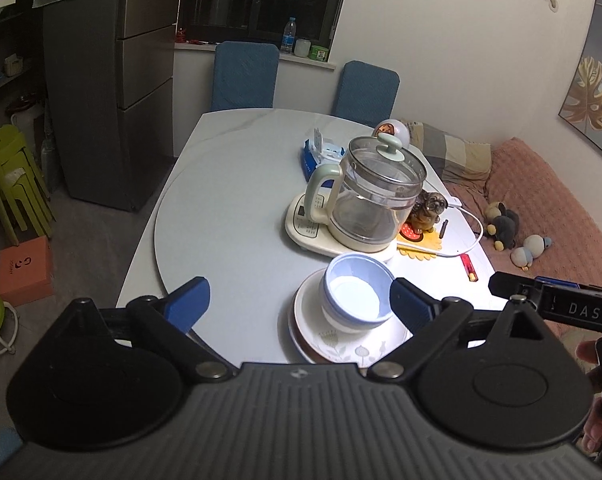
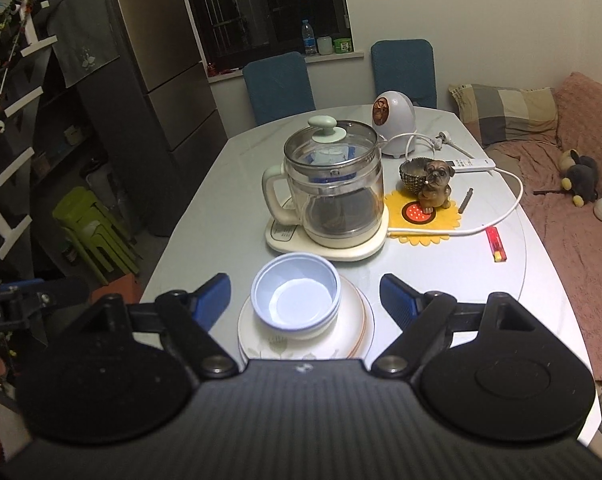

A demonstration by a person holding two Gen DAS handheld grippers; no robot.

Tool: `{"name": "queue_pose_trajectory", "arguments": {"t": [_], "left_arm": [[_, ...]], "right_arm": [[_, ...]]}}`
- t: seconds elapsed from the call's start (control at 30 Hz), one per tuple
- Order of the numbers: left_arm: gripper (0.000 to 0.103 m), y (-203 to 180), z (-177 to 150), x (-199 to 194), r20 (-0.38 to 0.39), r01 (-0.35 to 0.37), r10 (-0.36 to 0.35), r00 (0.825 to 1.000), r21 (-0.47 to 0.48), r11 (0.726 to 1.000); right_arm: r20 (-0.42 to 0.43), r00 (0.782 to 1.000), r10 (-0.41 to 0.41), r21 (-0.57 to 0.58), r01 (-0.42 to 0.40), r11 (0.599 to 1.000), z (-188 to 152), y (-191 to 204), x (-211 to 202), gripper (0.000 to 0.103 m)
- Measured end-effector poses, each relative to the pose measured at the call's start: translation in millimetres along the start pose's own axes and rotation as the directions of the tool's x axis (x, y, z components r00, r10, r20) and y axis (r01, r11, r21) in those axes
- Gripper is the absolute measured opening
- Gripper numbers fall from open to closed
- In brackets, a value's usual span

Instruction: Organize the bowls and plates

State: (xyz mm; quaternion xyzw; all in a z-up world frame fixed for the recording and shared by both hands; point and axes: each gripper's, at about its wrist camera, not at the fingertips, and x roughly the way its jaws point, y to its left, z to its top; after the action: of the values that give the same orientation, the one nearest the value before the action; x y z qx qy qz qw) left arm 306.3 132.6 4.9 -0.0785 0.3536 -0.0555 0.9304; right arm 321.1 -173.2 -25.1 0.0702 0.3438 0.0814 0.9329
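A stack of pale blue bowls rests on a stack of white plates with a floral print, near the front edge of the white table. My left gripper is open above the table, nothing between its blue pads; the stack lies just by its right pad. My right gripper is open too, held above and behind the stack, which shows between its fingers without touching them. The other gripper's body peeks in at each view's edge.
A glass kettle on its cream base stands just behind the stack. A dog figurine, yellow mat, white cable, red lighter and white appliance fill the right half. Two blue chairs stand beyond; a fridge and green stools are left.
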Motion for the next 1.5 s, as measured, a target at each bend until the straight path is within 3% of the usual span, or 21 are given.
{"name": "queue_pose_trajectory", "arguments": {"t": [0.57,1.5], "left_arm": [[0.098,9.8,-52.8,-28.3,-0.066,-0.009,0.010,0.998,0.019,1.000],[0.098,9.3,-60.1,-34.6,-0.071,-0.051,0.051,0.996,0.012,0.999]], "right_arm": [[-0.024,0.998,-0.065,-0.032,0.064,0.997,-61.9,22.3,-28.8,0.083],[-0.034,0.998,-0.060,-0.036,0.059,0.998,-70.7,27.0,-30.0,0.083]]}}
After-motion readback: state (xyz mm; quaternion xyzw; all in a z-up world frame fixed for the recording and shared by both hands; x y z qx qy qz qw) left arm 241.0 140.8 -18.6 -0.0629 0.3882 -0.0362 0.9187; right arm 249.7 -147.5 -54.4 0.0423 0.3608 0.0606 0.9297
